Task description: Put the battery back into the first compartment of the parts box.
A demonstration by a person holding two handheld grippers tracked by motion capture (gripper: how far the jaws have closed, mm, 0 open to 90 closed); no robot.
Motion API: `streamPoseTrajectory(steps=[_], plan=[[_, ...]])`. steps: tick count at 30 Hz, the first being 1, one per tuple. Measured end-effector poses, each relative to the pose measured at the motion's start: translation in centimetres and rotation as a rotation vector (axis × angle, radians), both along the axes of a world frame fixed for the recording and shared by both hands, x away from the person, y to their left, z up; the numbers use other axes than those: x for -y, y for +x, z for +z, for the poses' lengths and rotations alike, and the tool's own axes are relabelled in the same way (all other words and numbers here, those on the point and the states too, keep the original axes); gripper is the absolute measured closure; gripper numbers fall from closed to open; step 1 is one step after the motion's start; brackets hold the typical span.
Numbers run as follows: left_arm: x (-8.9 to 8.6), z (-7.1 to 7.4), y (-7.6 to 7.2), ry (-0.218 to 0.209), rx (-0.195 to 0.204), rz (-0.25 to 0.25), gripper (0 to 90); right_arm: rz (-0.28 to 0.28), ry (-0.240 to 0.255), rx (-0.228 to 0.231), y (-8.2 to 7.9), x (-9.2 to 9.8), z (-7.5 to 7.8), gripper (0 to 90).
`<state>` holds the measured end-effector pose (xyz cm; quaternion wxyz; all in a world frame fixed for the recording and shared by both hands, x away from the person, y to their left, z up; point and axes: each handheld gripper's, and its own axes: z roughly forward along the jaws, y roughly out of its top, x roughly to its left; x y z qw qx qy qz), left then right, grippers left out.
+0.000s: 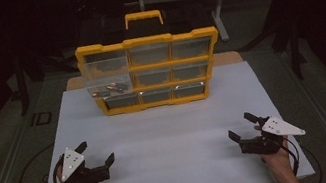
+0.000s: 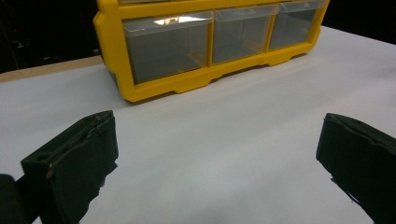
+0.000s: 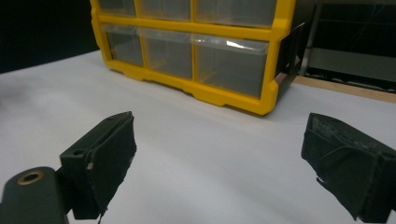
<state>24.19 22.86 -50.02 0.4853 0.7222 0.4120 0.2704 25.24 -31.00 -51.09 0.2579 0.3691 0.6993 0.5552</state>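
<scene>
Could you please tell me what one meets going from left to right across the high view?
left gripper → yellow drawer organizer on the white table → right gripper

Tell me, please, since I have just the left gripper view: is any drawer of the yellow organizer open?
Observer: Yes. In the high view, one drawer in the left column of the organizer is pulled out, above the bottom row.
Operator: Is anything in it?
Observer: Small metal parts lie in it; I cannot tell what kind.
Operator: And where is the right gripper?
Observer: The right gripper is at the near right of the white table, jaws open and holding nothing, well apart from the organizer.
</scene>
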Motion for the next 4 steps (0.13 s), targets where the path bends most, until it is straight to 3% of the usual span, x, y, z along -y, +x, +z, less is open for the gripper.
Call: streamPoseTrajectory(steps=[4], plan=[[0.07, 0.02, -0.07, 0.004, 0.004, 0.004, 0.0, 0.013, -0.016, -0.009, 0.07, -0.4, -0.15, 9.3]])
